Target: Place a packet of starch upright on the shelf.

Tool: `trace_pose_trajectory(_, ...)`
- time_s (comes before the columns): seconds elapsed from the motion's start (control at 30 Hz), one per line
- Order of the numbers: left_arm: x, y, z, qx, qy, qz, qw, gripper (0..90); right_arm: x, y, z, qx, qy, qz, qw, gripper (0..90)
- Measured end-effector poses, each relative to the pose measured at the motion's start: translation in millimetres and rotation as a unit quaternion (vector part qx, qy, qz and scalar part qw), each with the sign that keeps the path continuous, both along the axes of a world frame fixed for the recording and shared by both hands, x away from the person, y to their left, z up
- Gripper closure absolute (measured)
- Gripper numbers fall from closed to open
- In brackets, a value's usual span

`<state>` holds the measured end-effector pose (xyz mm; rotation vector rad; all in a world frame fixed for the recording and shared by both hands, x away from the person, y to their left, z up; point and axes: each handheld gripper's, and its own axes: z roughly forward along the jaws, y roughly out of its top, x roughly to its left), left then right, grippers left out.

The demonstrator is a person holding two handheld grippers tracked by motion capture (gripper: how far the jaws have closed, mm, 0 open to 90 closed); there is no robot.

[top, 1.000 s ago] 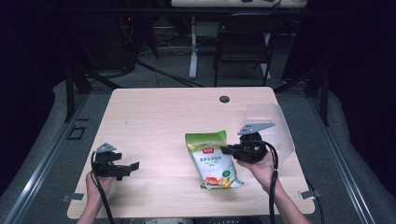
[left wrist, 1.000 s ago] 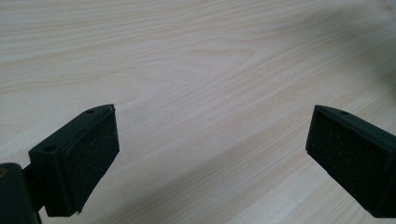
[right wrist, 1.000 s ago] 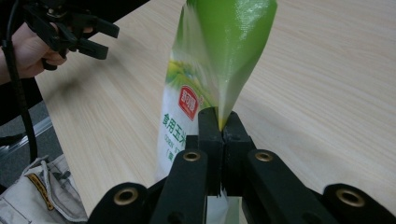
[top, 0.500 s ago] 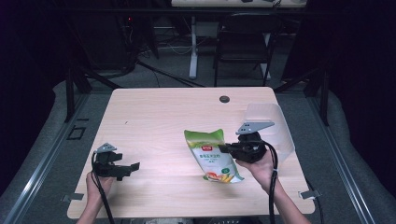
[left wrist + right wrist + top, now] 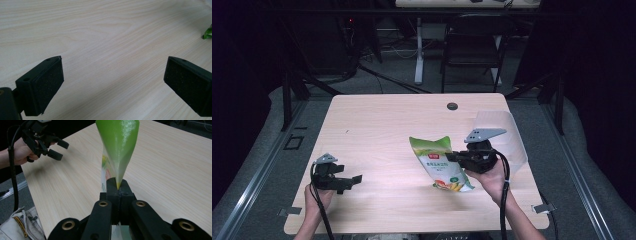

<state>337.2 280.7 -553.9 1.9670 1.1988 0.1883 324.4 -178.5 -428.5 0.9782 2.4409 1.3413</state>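
One pouch [image 5: 440, 163], pinched in right tongs [image 5: 117, 187]

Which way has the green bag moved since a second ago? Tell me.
Yes. In the high view the green bag, pinched by the right gripper, has tilted, its bottom end swinging right toward the table's right edge.

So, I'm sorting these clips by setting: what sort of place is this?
Probably a lab or studio set up for recording: a bare wooden table ringed by dark curtains, cables across the grey floor, and an empty black chair behind. It doesn't look like a home kitchen.
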Motion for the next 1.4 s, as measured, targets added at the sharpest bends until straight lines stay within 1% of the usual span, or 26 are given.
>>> trace_pose_trajectory(0.23,0.0,-0.3,-0.1,0.000,-0.001,0.000,1.0000,2.5,1.3,-3.0,4.8,0.003,-0.006,-0.004,1.0000,90.0)
trace_pose_trajectory(0.47,0.0,-0.7,-0.1,0.001,-0.001,0.001,1.0000,2.5,1.2,-6.2,13.5,0.013,-0.018,-0.010,0.9997,90.0)
trace_pose_trajectory(0.67,-0.2,-1.5,0.2,0.001,0.000,-0.004,1.0000,2.6,1.9,-7.3,18.2,0.013,-0.023,-0.012,0.9996,90.0)
trace_pose_trajectory(0.77,-0.2,-1.9,0.3,0.002,0.000,-0.006,1.0000,2.6,3.5,-8.1,19.8,0.016,-0.024,-0.014,0.9995,90.0)
trace_pose_trajectory(0.9,-0.3,-2.4,0.3,-0.001,0.002,-0.009,1.0000,2.6,5.2,-8.6,23.3,0.013,-0.027,-0.016,0.9994,90.0)
trace_pose_trajectory(1.03,-0.6,-3.1,0.0,-0.001,0.002,-0.014,0.9999,2.6,8.4,-9.5,28.6,0.011,-0.036,-0.021,0.9991,90.0)
trace_pose_trajectory(1.17,-0.9,-3.9,0.1,0.000,0.002,-0.015,0.9999,2.6,11.2,-12.1,31.5,0.014,-0.040,-0.026,0.9988,90.0)
trace_pose_trajectory(1.27,-0.7,-3.3,0.1,0.005,0.003,-0.015,0.9999,2.9,14.2,-15.8,35.3,0.021,-0.043,-0.033,0.9983,90.0)
trace_pose_trajectory(1.4,-0.6,-3.3,0.0,0.005,0.002,-0.015,0.9999,3.2,17.9,-19.9,40.3,0.022,-0.044,-0.039,0.9980,90.0)
